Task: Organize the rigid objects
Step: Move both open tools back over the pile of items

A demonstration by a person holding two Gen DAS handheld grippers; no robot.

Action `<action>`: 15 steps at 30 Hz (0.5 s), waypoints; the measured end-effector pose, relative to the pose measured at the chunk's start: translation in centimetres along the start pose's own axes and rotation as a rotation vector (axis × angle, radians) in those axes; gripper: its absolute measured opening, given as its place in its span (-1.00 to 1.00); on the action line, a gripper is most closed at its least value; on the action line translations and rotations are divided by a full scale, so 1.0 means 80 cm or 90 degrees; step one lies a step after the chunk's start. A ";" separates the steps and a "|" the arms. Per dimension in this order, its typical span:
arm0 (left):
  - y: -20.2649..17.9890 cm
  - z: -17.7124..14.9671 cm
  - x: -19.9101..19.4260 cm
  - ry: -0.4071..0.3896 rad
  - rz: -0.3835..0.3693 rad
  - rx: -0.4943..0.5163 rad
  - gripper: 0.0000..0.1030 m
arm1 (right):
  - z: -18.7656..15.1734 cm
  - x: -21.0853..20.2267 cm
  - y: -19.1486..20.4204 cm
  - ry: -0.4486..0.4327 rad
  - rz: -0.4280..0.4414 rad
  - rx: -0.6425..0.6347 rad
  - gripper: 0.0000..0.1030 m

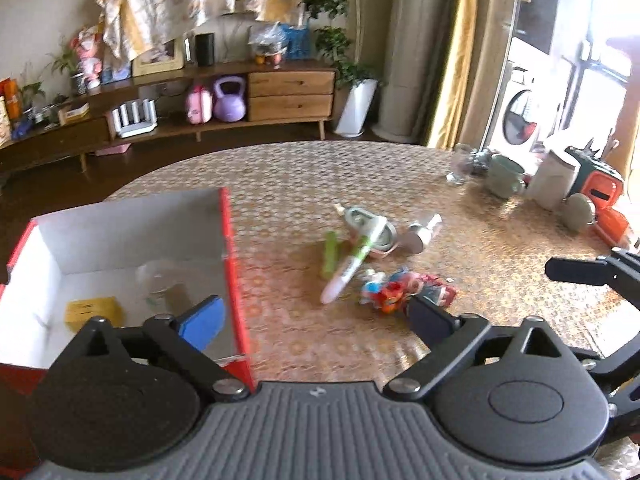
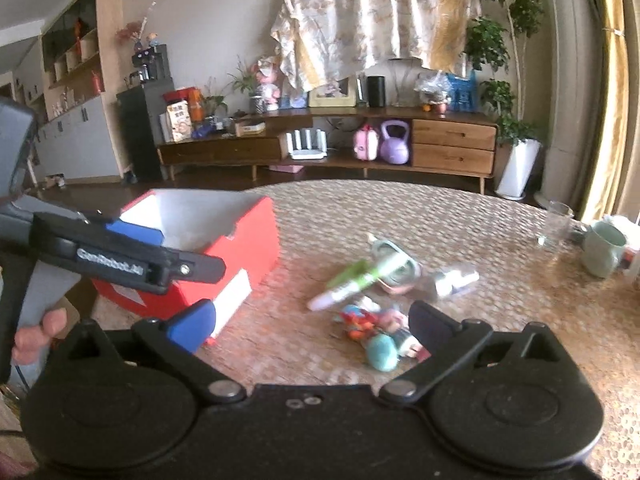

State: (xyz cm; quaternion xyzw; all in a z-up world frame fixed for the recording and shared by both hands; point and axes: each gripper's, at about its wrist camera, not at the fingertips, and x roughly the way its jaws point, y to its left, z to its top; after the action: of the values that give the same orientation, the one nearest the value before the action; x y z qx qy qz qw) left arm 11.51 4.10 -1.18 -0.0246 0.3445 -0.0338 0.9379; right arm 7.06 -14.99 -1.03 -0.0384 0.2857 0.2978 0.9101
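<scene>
A red box [image 1: 229, 240] with a white inside stands at the table's left. It holds a yellow packet [image 1: 94, 312] and a clear cup [image 1: 158, 280]. To its right lie a green-and-white marker [image 1: 348, 272], a green stick [image 1: 330, 254], a round metal piece [image 1: 372, 228], a small silver bottle [image 1: 422, 234] and colourful toy figures [image 1: 400, 290]. My left gripper [image 1: 314, 316] is open beside the box's right wall, with nothing between its fingers. My right gripper [image 2: 310, 326] is open just short of the toy figures [image 2: 380, 332], with the marker [image 2: 352, 284] beyond them.
A clear glass [image 1: 460, 166], a green mug [image 1: 504, 176], a white container [image 1: 554, 178] and an orange case [image 1: 600, 196] crowd the table's far right. A hand [image 2: 38, 336] grips the left tool's handle at the left edge of the right wrist view.
</scene>
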 end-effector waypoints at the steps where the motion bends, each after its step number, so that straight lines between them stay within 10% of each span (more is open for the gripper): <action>1: -0.005 -0.002 0.004 -0.006 -0.005 0.002 0.94 | -0.004 0.002 -0.006 0.003 -0.006 0.002 0.99; 15: -0.036 -0.016 0.083 0.036 0.004 -0.031 0.99 | -0.043 0.041 -0.061 0.042 -0.061 0.001 0.85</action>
State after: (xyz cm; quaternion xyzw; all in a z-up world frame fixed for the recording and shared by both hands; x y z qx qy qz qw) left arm 15.59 0.63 -6.21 -0.0459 0.3718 -0.0233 0.9269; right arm 10.25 -18.13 -6.14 -0.0610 0.3135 0.2522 0.9135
